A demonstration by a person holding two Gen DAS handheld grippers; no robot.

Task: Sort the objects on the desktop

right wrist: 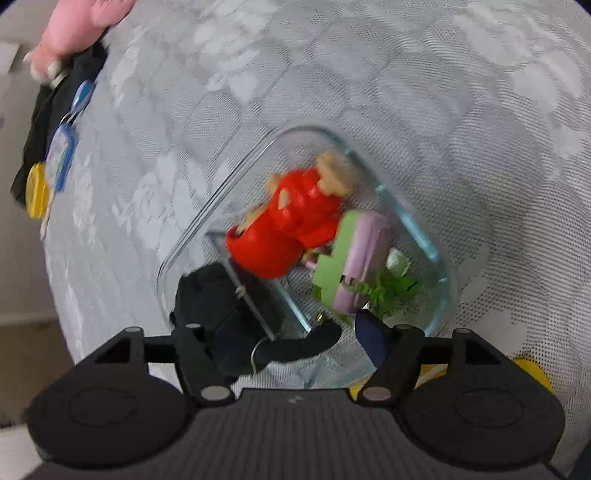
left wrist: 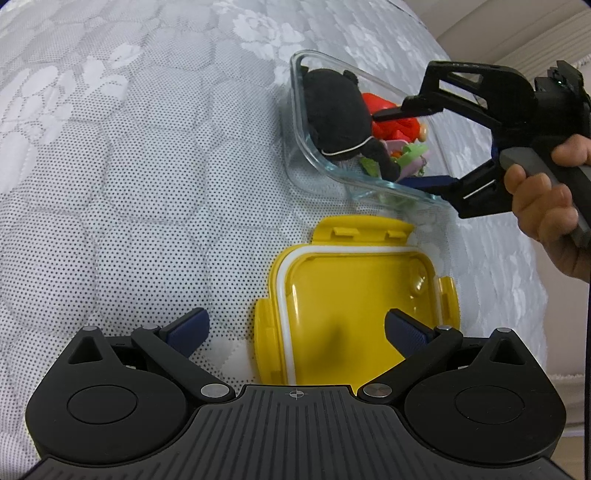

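A clear glass container [left wrist: 295,122] [right wrist: 439,258] lies on the white patterned mattress. It holds a black plush toy [left wrist: 336,110] [right wrist: 207,295], a red figure [left wrist: 395,125] [right wrist: 291,225], a lilac and green toy [right wrist: 354,258] and green bits. A yellow lid [left wrist: 354,295] lies upside down in front of the container. My left gripper [left wrist: 295,332] is open and empty, low over the lid's left side. My right gripper [left wrist: 410,147] [right wrist: 288,332] is open over the container's near end, its fingers either side of the toys.
At the mattress's far left edge in the right wrist view lie a dark cloth [right wrist: 48,122], a blue tag [right wrist: 62,155], a small yellow object [right wrist: 37,192] and a pink plush [right wrist: 70,29]. A hand [left wrist: 543,199] holds the right gripper's handle.
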